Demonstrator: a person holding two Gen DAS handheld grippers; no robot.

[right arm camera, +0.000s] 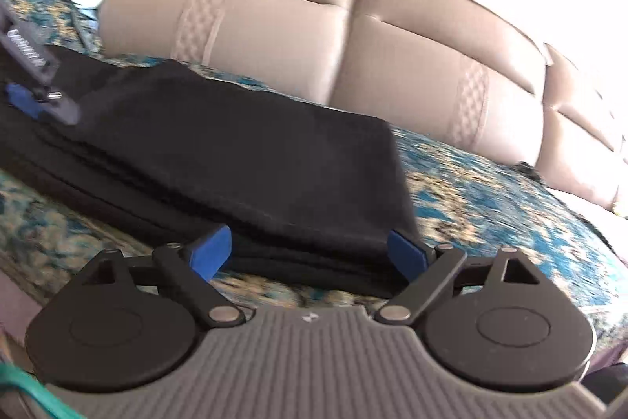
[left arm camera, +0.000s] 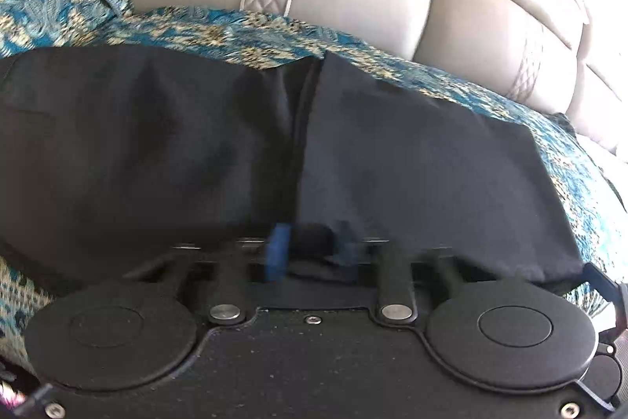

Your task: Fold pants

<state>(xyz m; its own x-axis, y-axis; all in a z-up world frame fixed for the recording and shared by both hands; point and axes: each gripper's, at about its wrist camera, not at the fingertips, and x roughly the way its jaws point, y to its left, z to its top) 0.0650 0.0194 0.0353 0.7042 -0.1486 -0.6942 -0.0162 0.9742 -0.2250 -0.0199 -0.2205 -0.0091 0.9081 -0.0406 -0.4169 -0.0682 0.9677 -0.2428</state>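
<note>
A beige padded headboard [right arm camera: 274, 38] is seen at the far side, a teal patterned bedspread [right arm camera: 490, 191] below it. The black pants [right arm camera: 235, 152] are laid folded on the bedspread. The right gripper [right arm camera: 308, 254] is spread wide at their near edge; the left gripper [left arm camera: 310, 250] is pinched narrowly on the pants.

Your bed [right arm camera: 510, 199] wears a teal-and-gold patterned spread; the black pants [right arm camera: 243, 160] lie folded flat on it, below the beige headboard [right arm camera: 412, 65].
</note>
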